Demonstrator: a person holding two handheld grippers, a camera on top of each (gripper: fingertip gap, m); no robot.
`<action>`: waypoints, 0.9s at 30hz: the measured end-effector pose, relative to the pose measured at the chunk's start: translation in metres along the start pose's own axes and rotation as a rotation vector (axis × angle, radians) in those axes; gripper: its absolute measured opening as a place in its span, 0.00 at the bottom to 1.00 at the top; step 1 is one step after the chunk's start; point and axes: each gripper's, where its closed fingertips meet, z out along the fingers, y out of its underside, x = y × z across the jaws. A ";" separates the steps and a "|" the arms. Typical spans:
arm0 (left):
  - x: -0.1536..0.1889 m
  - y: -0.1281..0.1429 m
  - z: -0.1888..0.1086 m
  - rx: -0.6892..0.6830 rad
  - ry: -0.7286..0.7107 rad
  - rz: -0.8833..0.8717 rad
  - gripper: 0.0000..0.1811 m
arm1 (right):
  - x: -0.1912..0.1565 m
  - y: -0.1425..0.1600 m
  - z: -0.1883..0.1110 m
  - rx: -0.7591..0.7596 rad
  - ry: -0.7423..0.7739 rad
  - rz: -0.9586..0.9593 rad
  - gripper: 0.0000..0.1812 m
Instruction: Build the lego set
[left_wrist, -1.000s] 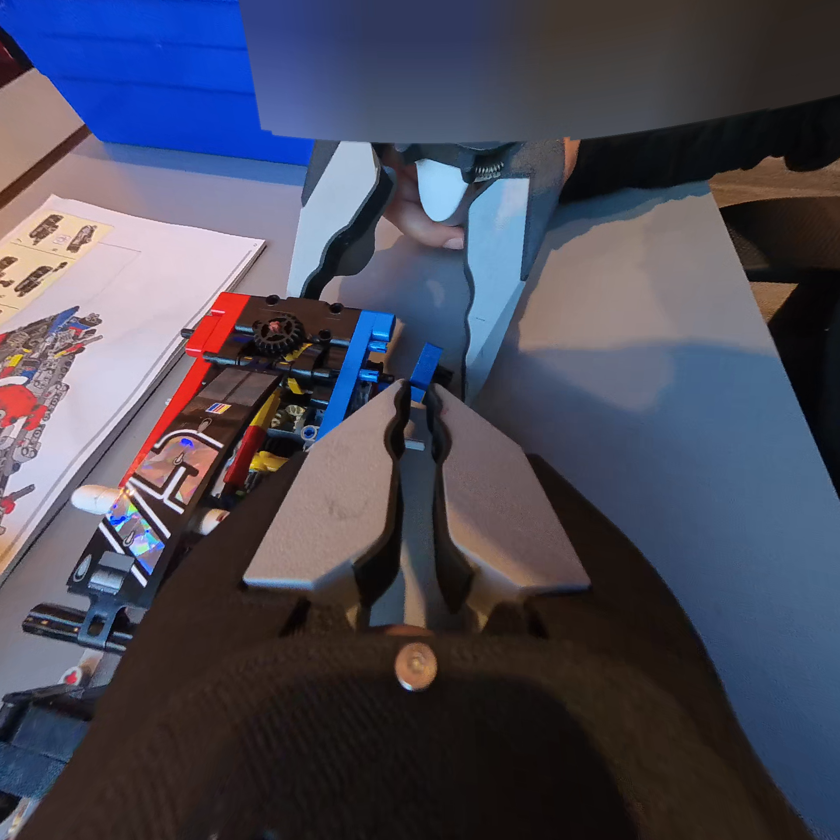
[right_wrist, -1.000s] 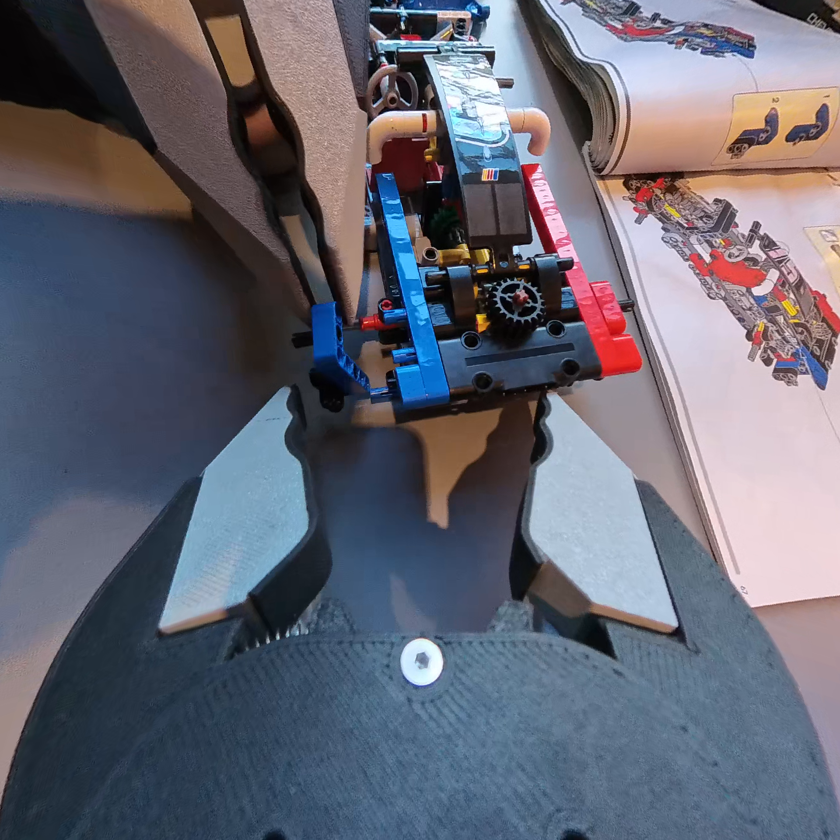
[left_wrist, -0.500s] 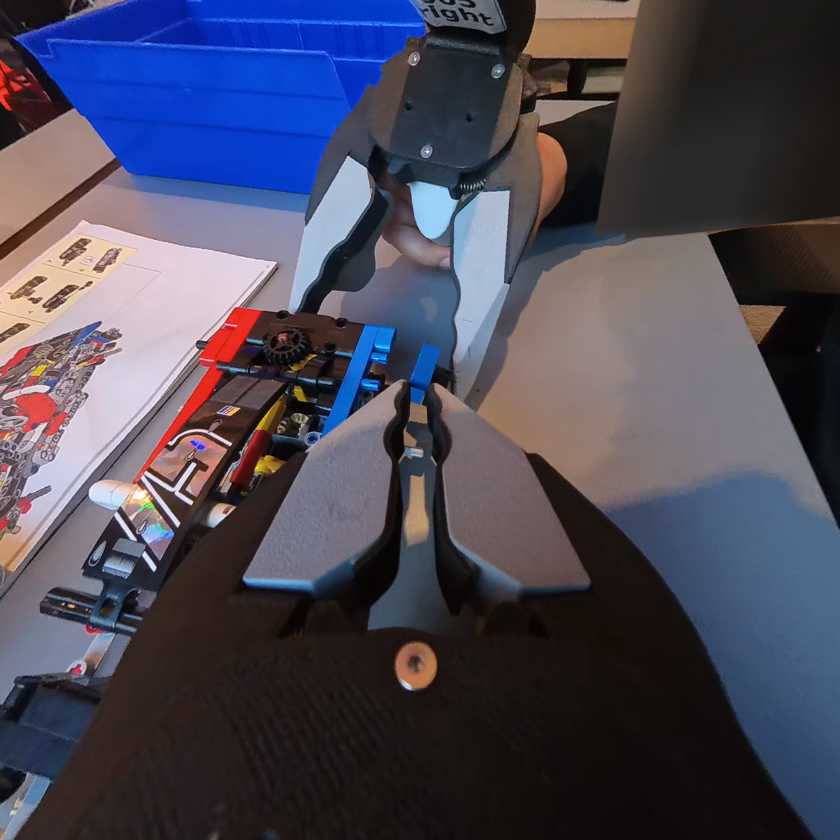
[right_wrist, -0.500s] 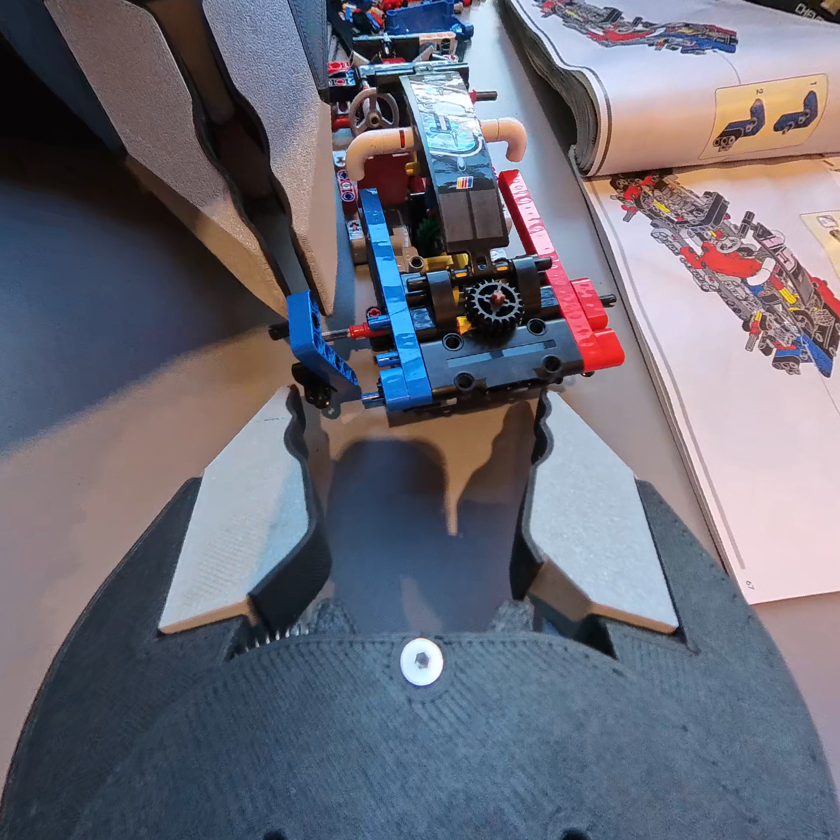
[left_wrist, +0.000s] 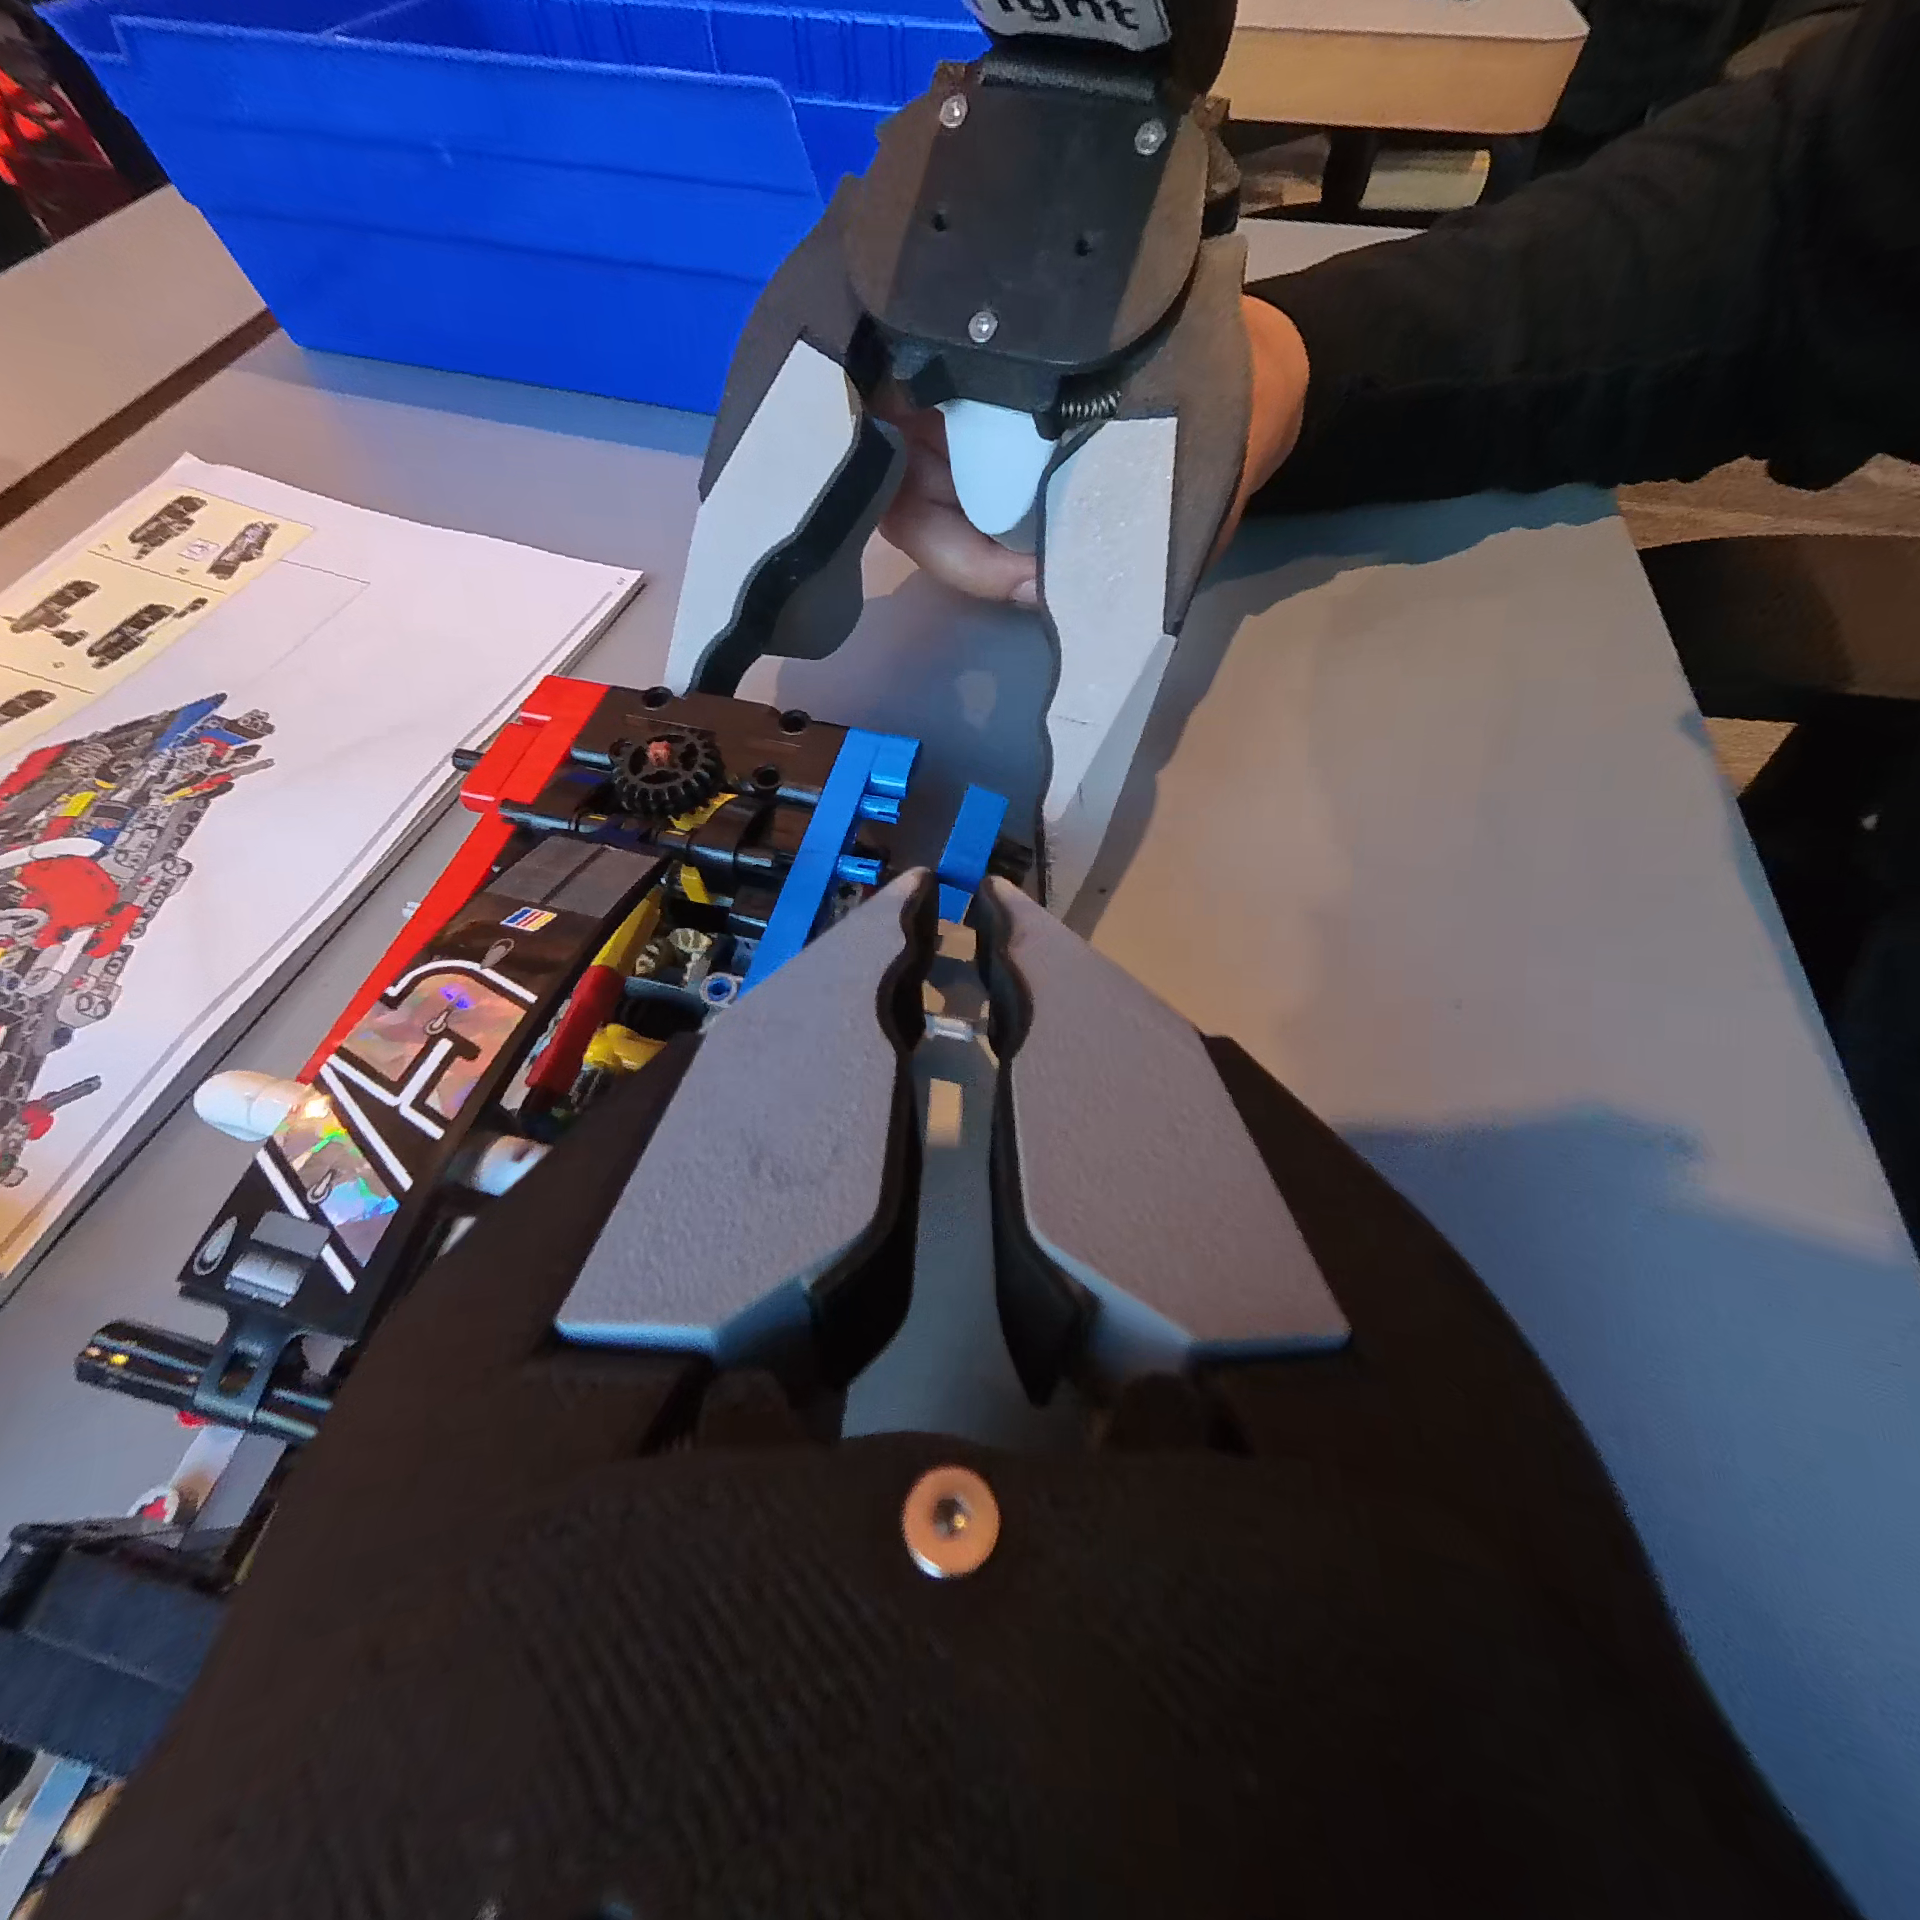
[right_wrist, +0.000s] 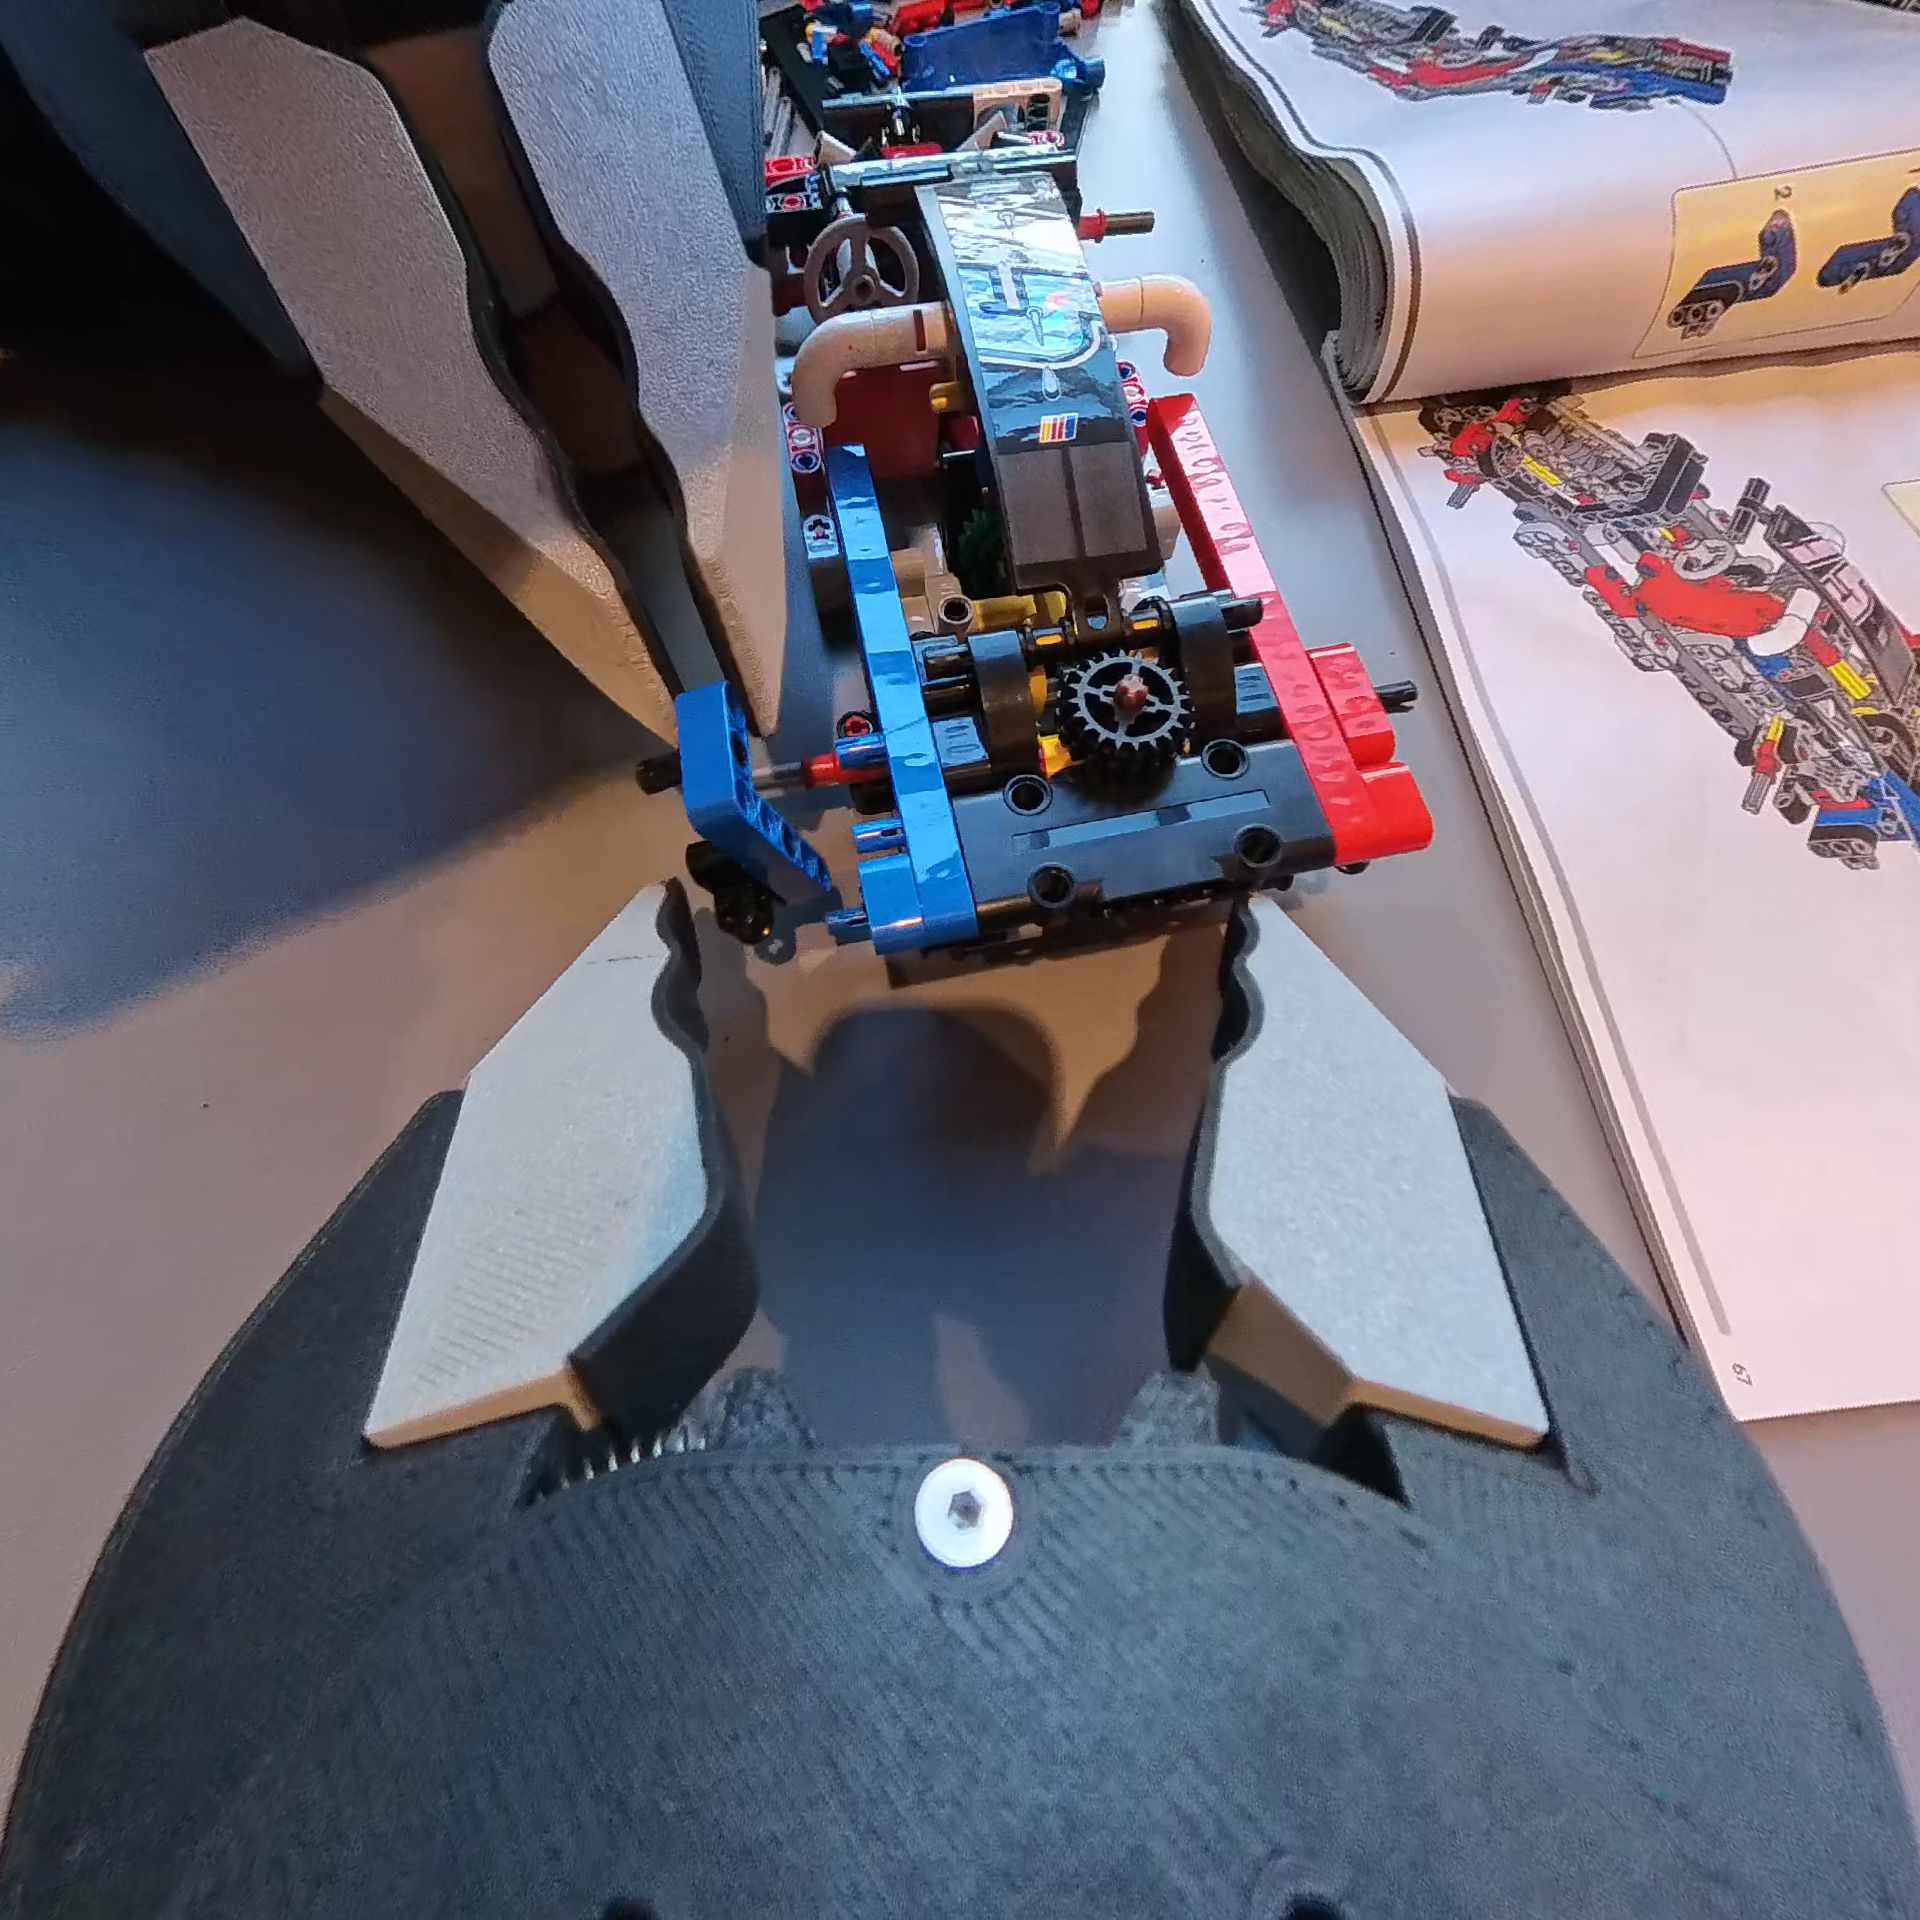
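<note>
The partly built lego car (left_wrist: 582, 935) lies on the grey table, with a black stickered panel, red and blue side beams and a black gear; it also shows in the right wrist view (right_wrist: 1070, 488). A small blue beam (left_wrist: 971, 831) sits on a black axle sticking out of the car's blue side and also shows in the right wrist view (right_wrist: 743, 810). My left gripper (left_wrist: 951, 899) is shut on this blue beam's end; it comes in from the upper left of the right wrist view (right_wrist: 698, 709). My right gripper (right_wrist: 961, 914) is open and empty, its fingertips just short of the car's end (left_wrist: 883, 748).
An open instruction booklet (left_wrist: 312, 644) lies beside the car's red side (right_wrist: 1662, 935). A blue bin (left_wrist: 520, 208) stands behind. Loose lego parts (right_wrist: 935, 73) lie beyond the car. The table edge (left_wrist: 1683, 727) is close by. A dark sleeve (left_wrist: 1610, 312) holds the right gripper. My right fingertips sit around 5 cm from my left ones.
The right gripper has lifted and drawn back slightly from the car's end, still open. The blue beam has tilted a little on its axle. The left gripper stays shut on it.
</note>
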 end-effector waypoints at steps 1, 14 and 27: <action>0.001 0.001 0.001 -0.006 0.003 0.004 0.03 | 0.000 0.000 0.000 0.001 -0.002 0.001 0.54; -0.009 0.000 0.000 0.003 -0.014 -0.071 0.02 | -0.001 0.001 0.000 -0.003 0.011 -0.027 0.53; -0.010 0.009 0.008 -0.073 -0.017 -0.091 0.02 | 0.001 0.003 0.000 -0.015 0.016 -0.019 0.45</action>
